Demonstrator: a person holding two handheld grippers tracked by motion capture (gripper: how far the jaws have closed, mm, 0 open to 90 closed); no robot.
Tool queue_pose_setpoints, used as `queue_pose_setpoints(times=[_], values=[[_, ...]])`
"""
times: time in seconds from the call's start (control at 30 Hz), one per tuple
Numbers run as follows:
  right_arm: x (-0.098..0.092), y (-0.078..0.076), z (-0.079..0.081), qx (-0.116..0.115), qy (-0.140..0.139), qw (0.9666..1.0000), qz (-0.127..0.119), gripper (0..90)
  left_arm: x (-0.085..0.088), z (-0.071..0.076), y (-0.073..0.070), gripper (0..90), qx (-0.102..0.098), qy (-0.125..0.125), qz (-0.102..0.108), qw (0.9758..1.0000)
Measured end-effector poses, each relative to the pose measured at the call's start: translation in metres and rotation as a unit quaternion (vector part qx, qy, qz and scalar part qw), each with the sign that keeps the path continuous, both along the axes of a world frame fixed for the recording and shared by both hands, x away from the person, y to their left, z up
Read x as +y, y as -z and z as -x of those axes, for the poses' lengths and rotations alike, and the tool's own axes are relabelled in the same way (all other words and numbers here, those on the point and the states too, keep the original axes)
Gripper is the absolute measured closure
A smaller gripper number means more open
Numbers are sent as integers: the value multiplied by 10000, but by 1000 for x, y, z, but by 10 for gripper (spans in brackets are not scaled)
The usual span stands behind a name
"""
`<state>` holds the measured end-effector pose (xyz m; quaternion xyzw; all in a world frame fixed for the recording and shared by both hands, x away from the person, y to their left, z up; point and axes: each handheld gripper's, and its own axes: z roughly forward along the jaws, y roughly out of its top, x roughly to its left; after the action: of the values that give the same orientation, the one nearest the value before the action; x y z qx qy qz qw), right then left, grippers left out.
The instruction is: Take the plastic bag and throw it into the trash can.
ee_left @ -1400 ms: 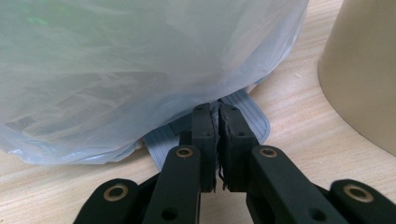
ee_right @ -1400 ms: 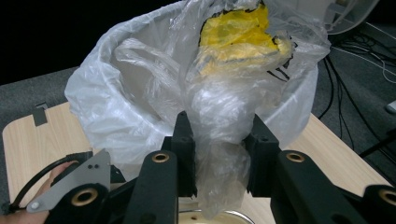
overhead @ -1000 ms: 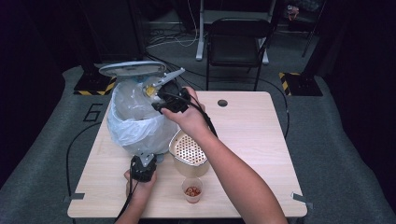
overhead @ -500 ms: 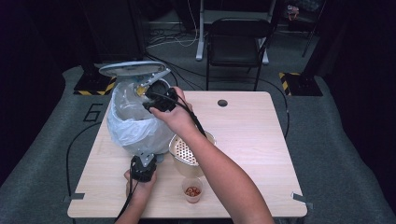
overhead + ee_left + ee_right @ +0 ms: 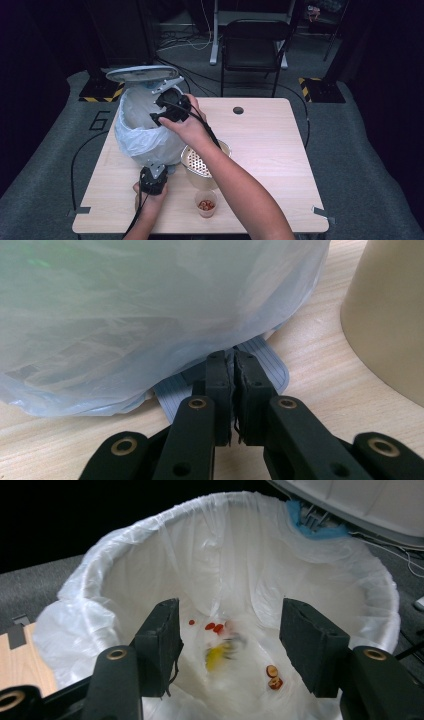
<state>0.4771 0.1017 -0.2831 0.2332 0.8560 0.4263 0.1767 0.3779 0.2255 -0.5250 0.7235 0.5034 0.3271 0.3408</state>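
The right gripper (image 5: pixel 159 111) hangs over the mouth of the lined bin (image 5: pixel 131 131), its jaws just opened with nothing between them; in the right gripper view a yellowish scrap (image 5: pixel 216 656) blurs in mid-fall toward the bottom of the white liner (image 5: pixel 240 545), among a few red bits (image 5: pixel 272 670) lying there. The left gripper (image 5: pixel 233 371) is clenched, tips pressed down on the ribbed pedal (image 5: pixel 276 371) at the bin's foot, at six o'clock from the bin in the high view, which I judge is what keeps the lid (image 5: pixel 142 74) tipped up at twelve o'clock. Just off the bin at four o'clock stands the perforated strainer bowl (image 5: pixel 196 162), and at five o'clock from that a small cup (image 5: pixel 205 205) of red pieces. The step in hand looks like dropping waste; next, the right gripper needs to lift clear of the rim before the pedal is let go
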Motion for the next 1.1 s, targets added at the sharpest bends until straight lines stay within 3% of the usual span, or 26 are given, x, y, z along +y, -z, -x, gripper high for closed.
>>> queue_pose_setpoints(times=[0.17, 0.27, 0.43, 0.5, 0.57, 0.6, 0.77, 0.8, 1.07, 1.1], values=[[-14, -6, 9, -106, -19, 9999, -74, 414, 0, 0, 0, 852, 0, 1, -4, 10000], [-31, -10, 19, -169, 61, 9998, -102, 415, 0, 0, 0, 852, 6, -1, -14, 10000], [-52, -6, 30, -118, 156, 9998, -99, 405, 0, 0, 0, 852, -13, -6, -14, 10000], [-70, 0, 38, -199, 266, 9994, -5, 390, 0, 0, 0, 852, -25, -9, -15, 10000], [-76, 3, 40, -169, 324, 9993, -3, 386, 0, 0, 0, 852, -25, -9, -13, 10000], [-82, 7, 42, -132, 391, 9991, -25, 385, -2, 0, 1, 852, 4, -39, 133, 9999], [-110, 28, 48, -119, 610, 9980, 149, 379, -2, 0, 1, 852, 22, -24, 130, 9999], [-114, 32, 50, -69, 681, 9975, 163, 371, -2, 0, 2, 852, -40, -46, 129, 9999], [-142, 64, 55, 118, 969, 9951, 135, 339, -2, 0, 1, 852, 6, -17, 111, 9999], [-147, 71, 57, 213, 1097, 9937, 94, 328, -1, 0, 1, 852, 15, -13, 111, 9999]])
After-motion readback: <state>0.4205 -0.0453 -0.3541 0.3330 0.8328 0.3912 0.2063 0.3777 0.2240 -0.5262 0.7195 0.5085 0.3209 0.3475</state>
